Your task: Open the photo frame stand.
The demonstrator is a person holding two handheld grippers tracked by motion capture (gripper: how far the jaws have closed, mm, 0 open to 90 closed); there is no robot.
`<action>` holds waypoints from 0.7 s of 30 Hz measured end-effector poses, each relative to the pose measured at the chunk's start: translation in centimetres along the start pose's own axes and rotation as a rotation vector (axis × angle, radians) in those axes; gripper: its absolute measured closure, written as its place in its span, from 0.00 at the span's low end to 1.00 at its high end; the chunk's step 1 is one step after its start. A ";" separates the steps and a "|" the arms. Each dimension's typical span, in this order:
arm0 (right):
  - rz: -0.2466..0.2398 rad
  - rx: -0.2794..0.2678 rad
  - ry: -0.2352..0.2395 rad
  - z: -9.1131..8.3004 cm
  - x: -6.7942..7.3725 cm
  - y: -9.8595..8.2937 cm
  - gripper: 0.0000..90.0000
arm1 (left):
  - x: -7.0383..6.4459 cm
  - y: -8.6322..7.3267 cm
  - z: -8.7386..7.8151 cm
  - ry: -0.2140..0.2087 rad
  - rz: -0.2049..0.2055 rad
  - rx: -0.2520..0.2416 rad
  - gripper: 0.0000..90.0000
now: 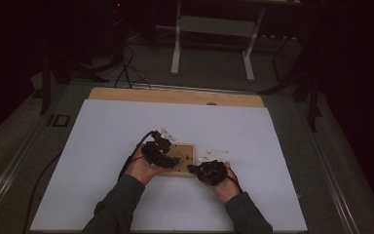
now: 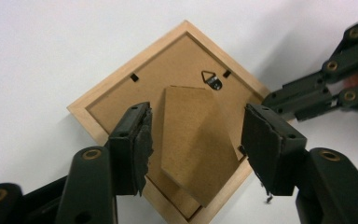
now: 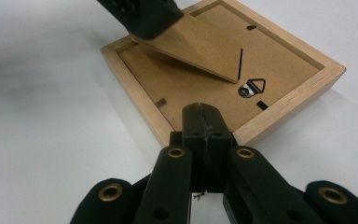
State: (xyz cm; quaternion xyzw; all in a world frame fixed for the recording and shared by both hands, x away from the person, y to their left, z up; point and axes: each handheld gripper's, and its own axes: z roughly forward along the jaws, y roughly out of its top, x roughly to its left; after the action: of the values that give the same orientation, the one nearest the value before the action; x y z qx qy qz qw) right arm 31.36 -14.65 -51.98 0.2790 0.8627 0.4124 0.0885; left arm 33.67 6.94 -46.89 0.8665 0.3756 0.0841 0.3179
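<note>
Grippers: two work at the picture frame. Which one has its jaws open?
The left gripper: its jaws stand apart either side of the frame's fold-out stand. The right gripper's jaws are pressed together at the frame's edge.

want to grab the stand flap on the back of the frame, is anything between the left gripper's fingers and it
Nothing visible is in the way. The left gripper is open, its fingers on either side of the brown fibreboard easel flap, which lifts off the back of the light wooden picture frame. The right gripper is shut at the frame's edge, away from the flap.
</note>
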 end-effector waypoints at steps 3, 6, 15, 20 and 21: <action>0.000 -0.001 0.000 0.0 0.0 0.0 1.00 | 0.5 -0.1 -0.2 -0.031 -0.039 -0.019 0.46; 0.001 -0.001 0.001 0.0 0.0 0.0 1.00 | 1.1 -0.4 -0.2 -0.067 -0.090 -0.030 0.43; 0.002 -0.002 0.001 0.0 0.0 0.0 1.00 | 1.9 -1.1 0.5 -0.119 -0.171 -0.011 0.32; 0.000 -0.001 0.002 0.0 0.0 0.0 1.00 | 2.1 -1.5 1.3 -0.195 -0.217 0.007 0.41; 0.001 -0.001 0.002 0.0 0.0 0.0 1.00 | 2.2 -1.5 1.5 -0.202 -0.216 0.020 0.41</action>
State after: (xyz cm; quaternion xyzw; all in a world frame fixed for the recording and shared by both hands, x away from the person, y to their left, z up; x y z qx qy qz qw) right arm 31.36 -14.67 -51.99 0.2791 0.8624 0.4132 0.0874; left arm 34.82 8.54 -49.18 0.8280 0.4336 -0.0422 0.3529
